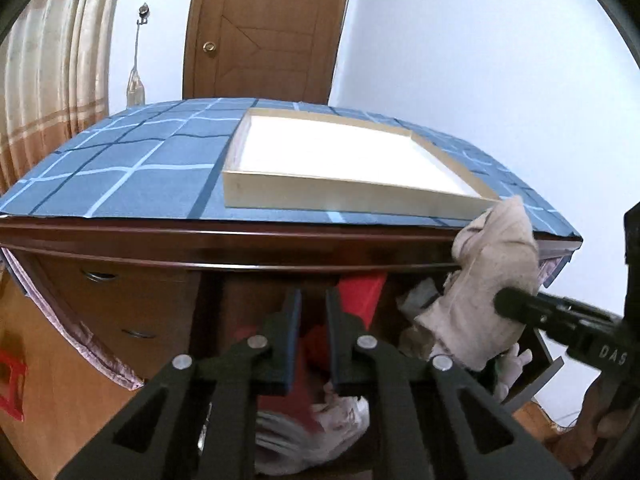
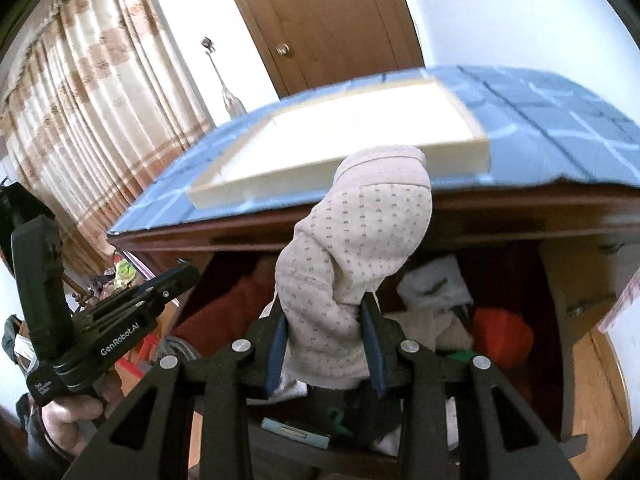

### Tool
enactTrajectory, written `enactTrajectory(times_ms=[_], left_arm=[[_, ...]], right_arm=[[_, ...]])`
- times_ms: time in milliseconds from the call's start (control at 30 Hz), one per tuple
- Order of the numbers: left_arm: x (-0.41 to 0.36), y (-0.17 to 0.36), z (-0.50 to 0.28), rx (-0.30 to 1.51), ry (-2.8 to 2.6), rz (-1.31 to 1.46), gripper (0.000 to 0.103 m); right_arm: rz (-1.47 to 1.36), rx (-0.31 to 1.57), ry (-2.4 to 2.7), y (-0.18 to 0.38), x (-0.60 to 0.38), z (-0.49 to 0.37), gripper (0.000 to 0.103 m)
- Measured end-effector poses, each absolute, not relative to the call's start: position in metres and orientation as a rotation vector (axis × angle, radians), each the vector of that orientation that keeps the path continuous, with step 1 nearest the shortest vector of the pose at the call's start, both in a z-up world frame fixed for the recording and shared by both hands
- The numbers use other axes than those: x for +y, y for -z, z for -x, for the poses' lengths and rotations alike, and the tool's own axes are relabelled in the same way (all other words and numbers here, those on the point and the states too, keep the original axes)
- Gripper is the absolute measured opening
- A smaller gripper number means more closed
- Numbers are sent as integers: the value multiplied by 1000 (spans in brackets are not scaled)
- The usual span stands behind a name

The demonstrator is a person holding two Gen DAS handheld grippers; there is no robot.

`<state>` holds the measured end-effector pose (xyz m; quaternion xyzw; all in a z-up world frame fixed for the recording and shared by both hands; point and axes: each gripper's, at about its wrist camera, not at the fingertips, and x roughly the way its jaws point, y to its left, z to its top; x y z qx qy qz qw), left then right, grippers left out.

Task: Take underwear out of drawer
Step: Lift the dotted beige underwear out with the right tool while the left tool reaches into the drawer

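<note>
right wrist view shows the right gripper (image 2: pixel 326 326) with its jaws partly closed and pressed on the lower part of the underwear (image 2: pixel 352 248), a pale dotted garment bunched into a standing column. its long axis runs roughly upright, the rounded top reaching up in front of the dresser's front edge and the loose end hanging below the jaws over the open drawer (image 2: pixel 500 320). the garment is lifted above the drawer's heap, though whether its tail is fully free of the other clothes i cannot tell.

left wrist view shows the left gripper (image 1: pixel 312 344) with its jaws drawn together as far as they go, nothing between them, hovering over the red and white clothes near the drawer's left side.

risks, as i judge them: the hold is on a soft fold low on the garment, so the cloth could slide out if pulled quickly. the hanging end could snag neighbouring items and drag them over the drawer's front edge. the raised top could brush the wooden tray (image 2: pixel 340 148) sitting at the front edge of the blue checked cloth (image 2: pixel 560 128).
</note>
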<state>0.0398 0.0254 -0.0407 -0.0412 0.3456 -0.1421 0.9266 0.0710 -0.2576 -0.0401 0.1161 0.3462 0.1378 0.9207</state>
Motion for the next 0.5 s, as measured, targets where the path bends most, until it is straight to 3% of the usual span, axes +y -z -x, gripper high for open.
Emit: enactTrajectory(times_ms=[100, 200, 300, 367, 433, 500], left_arm=[[31, 49, -47, 784, 271, 127, 10], [29, 63, -60, 858, 232, 109, 21], [26, 81, -70, 947, 216, 126, 38], [27, 90, -75, 999, 214, 173, 59], [27, 96, -80, 1030, 197, 194, 69], [19, 99, -84, 1040, 174, 157, 69]], right_arm=[[-229, 703, -270, 36, -256, -72, 37], [-229, 699, -265, 42, -234, -80, 37], [-222, 700, -275, 47, -232, -78, 37], [-226, 706, -280, 50, -233, -79, 37], [-234, 714, -284, 52, -234, -81, 37], [-241, 721, -290, 57, -236, -83, 37]])
